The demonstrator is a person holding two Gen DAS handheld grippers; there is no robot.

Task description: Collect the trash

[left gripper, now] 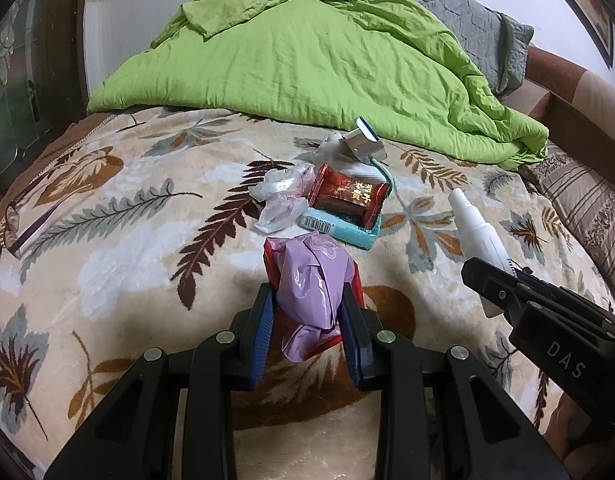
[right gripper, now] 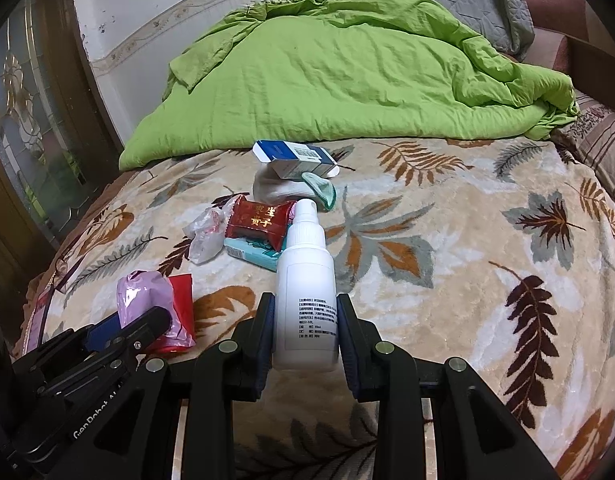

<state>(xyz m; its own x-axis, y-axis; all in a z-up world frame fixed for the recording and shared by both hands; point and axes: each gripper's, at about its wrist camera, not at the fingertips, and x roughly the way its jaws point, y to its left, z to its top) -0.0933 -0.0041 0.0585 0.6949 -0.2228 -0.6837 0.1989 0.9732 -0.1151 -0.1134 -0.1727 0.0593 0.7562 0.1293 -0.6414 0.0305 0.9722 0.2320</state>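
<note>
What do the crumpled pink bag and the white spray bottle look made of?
Crumpled pink bag: thin glossy plastic film, judging by its sharp creases and bright glints. White spray bottle: opaque, smooth, semi-matte plastic, probably rigid, as it shows no denting.

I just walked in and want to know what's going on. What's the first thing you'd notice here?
First, both grippers are full: the left gripper squeezes a crumpled pink bag, and the right gripper clamps a white spray bottle. Beyond them a litter pile sits mid-bed, topped by a red wrapper. A bright green quilt is heaped at the far end.
</note>
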